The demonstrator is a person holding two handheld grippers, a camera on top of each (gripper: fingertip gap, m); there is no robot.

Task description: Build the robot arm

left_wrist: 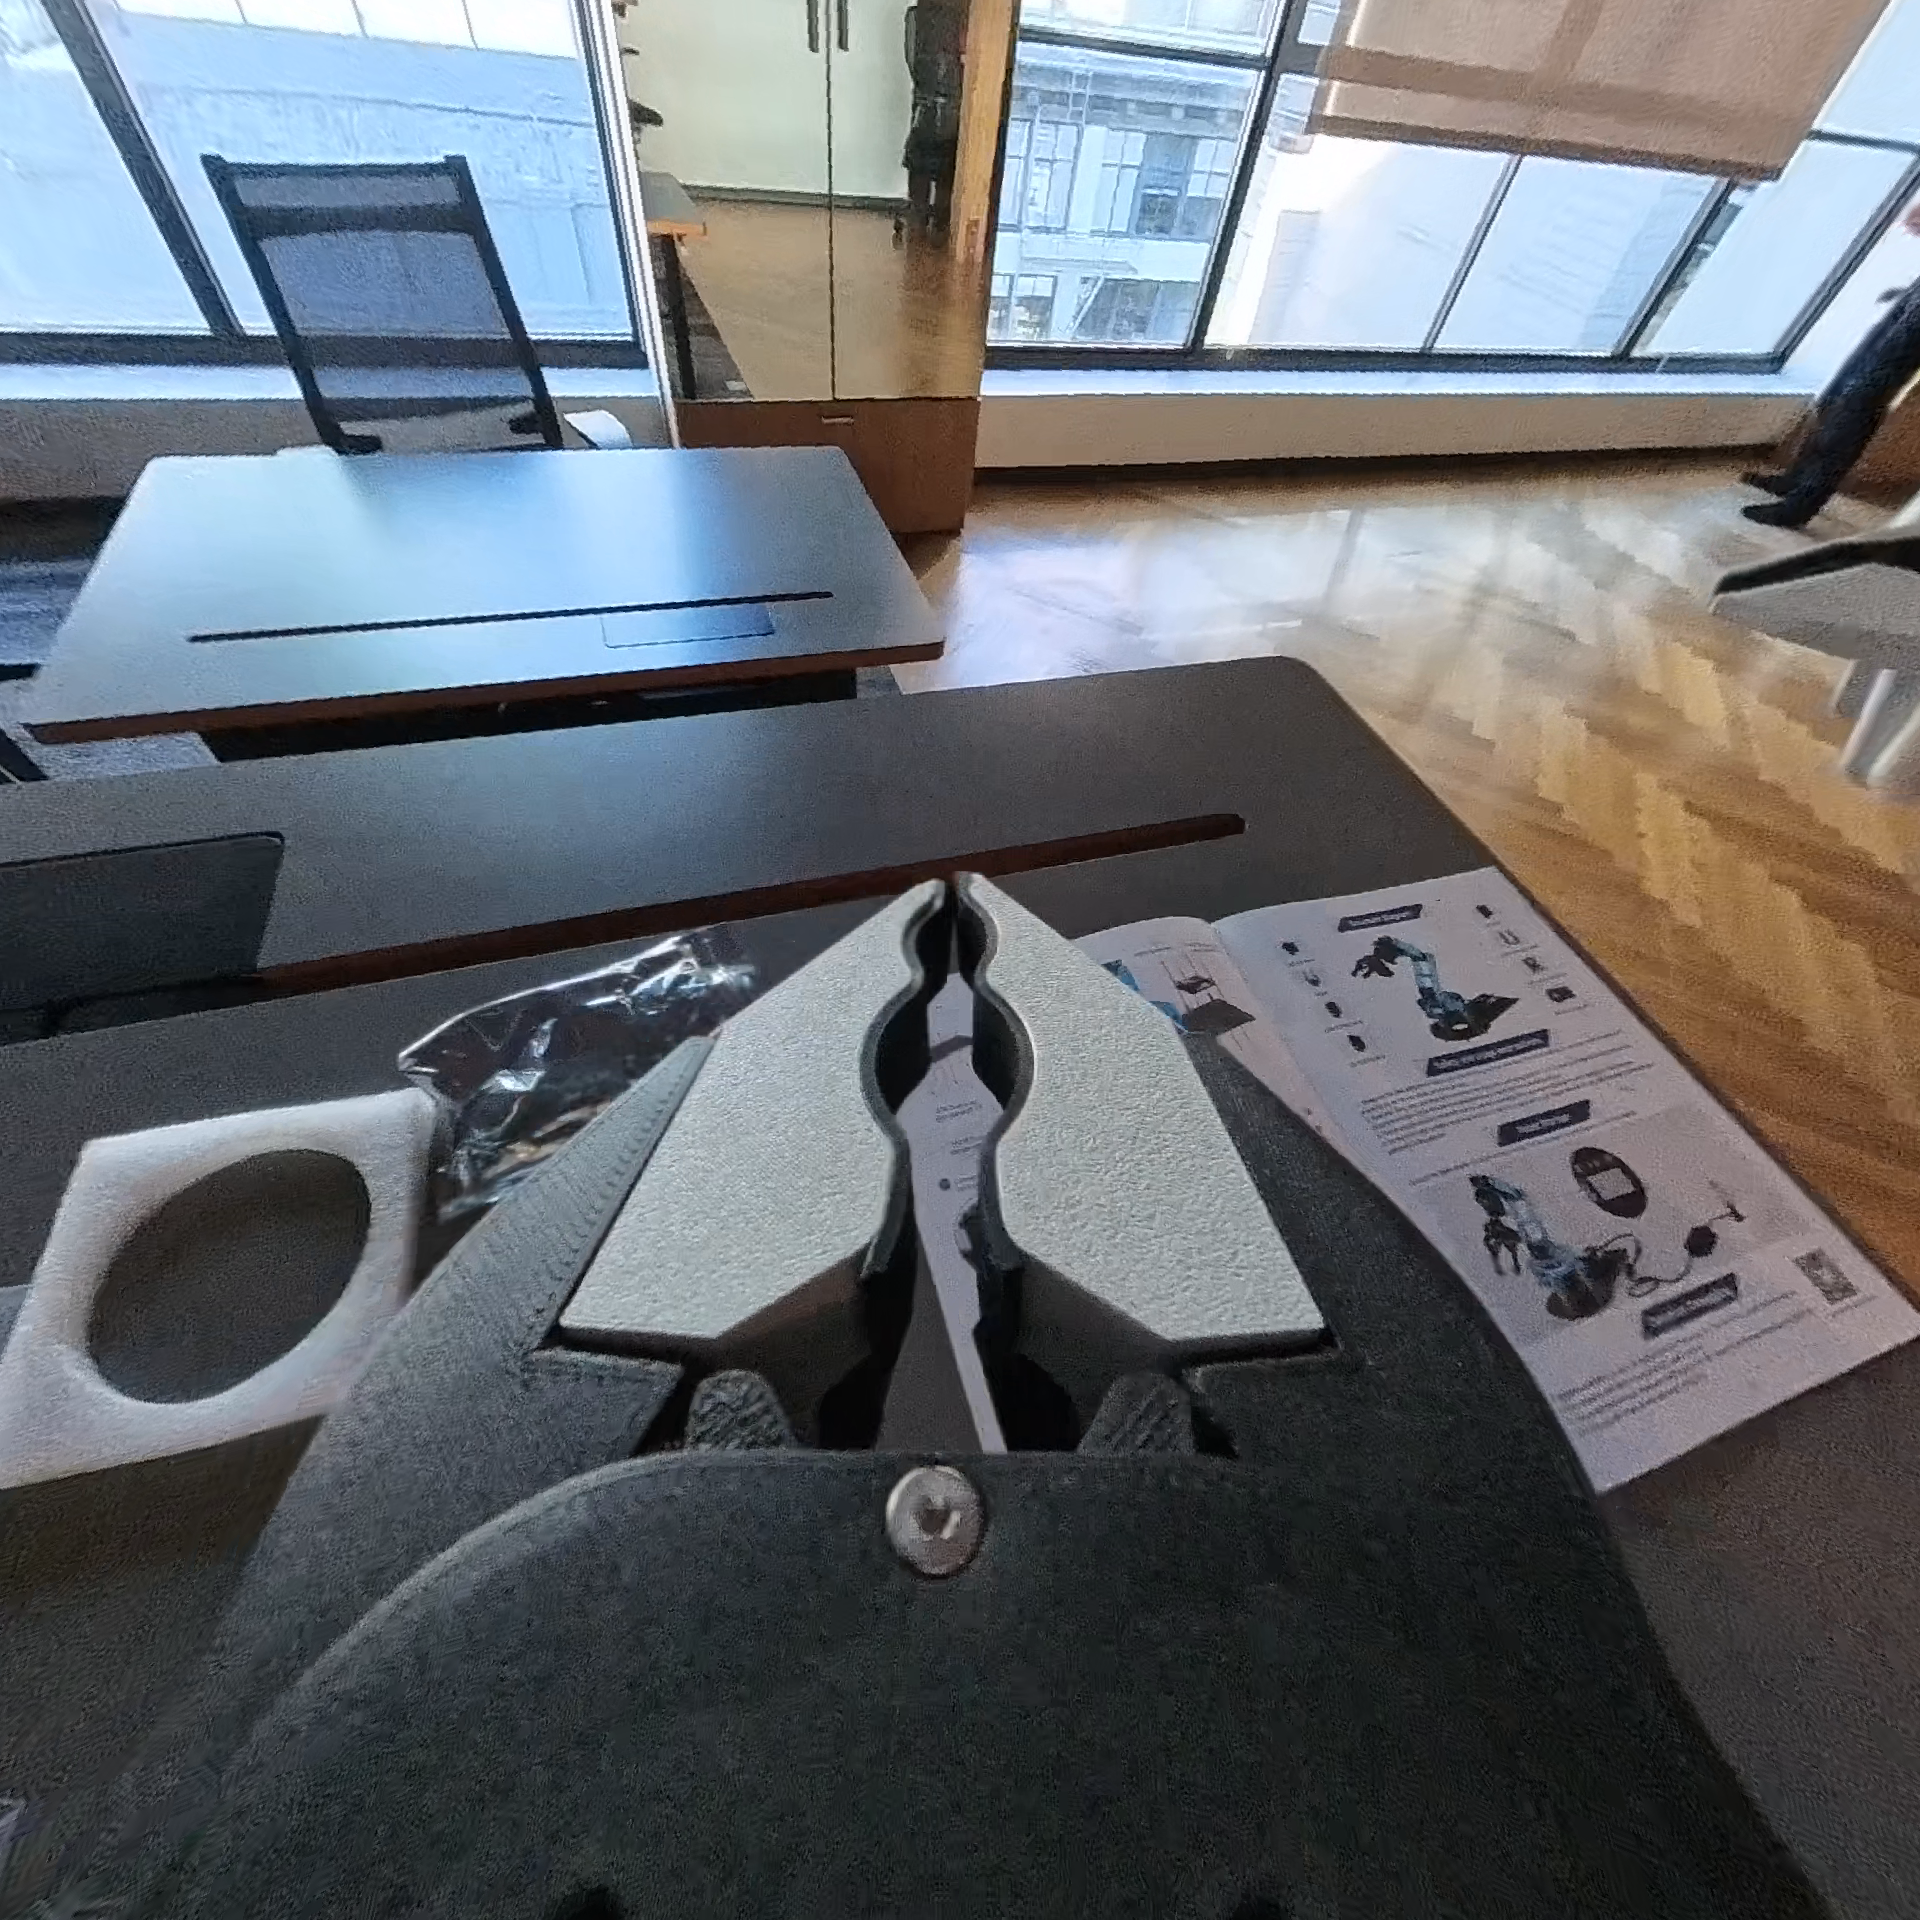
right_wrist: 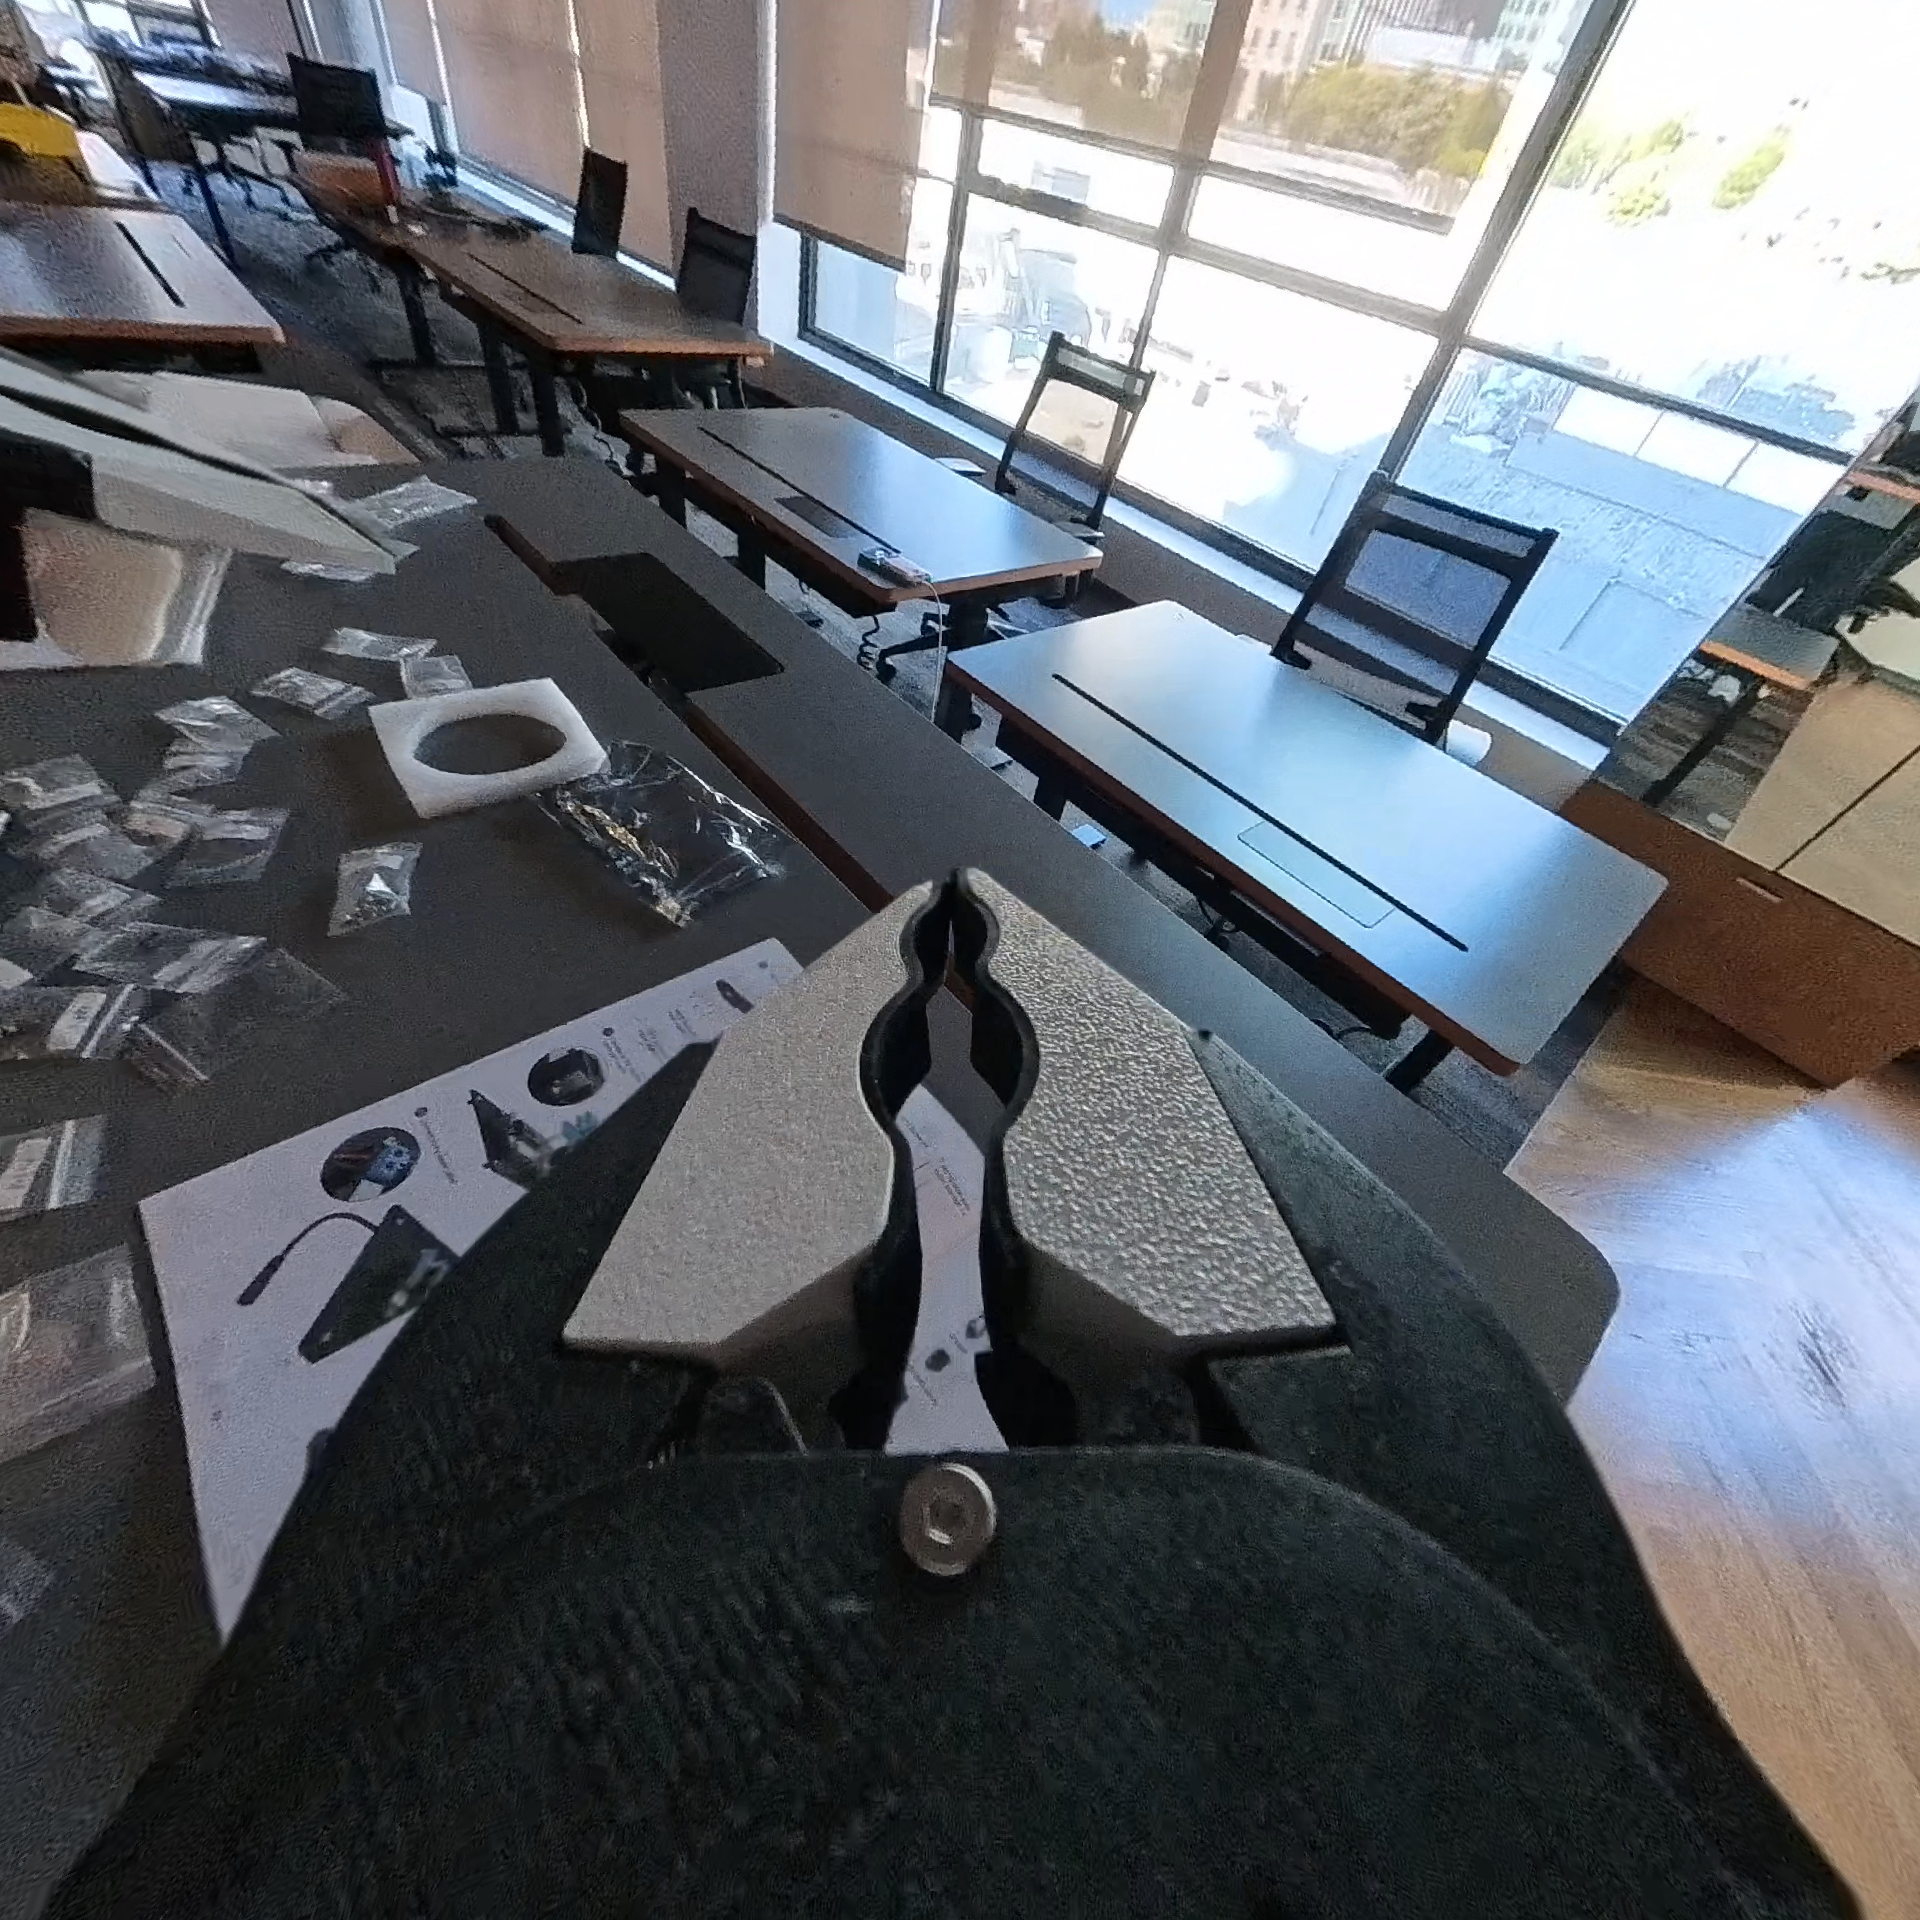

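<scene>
While daylight floods the tall windows, a dark table stands on a herringbone wood floor, with more desks and black chairs beyond.

Landmark: printed leaflet, lying flat on the table.

Left gripper hovers over the leaflet's left part, fingers pressed together at the tips, holding nothing. White foam block with a round hole and a clear plastic bag lie left of the leaflet.

Right gripper hovers over the leaflet, fingers closed and empty. Small parts bags lie scattered left of it.
</scene>
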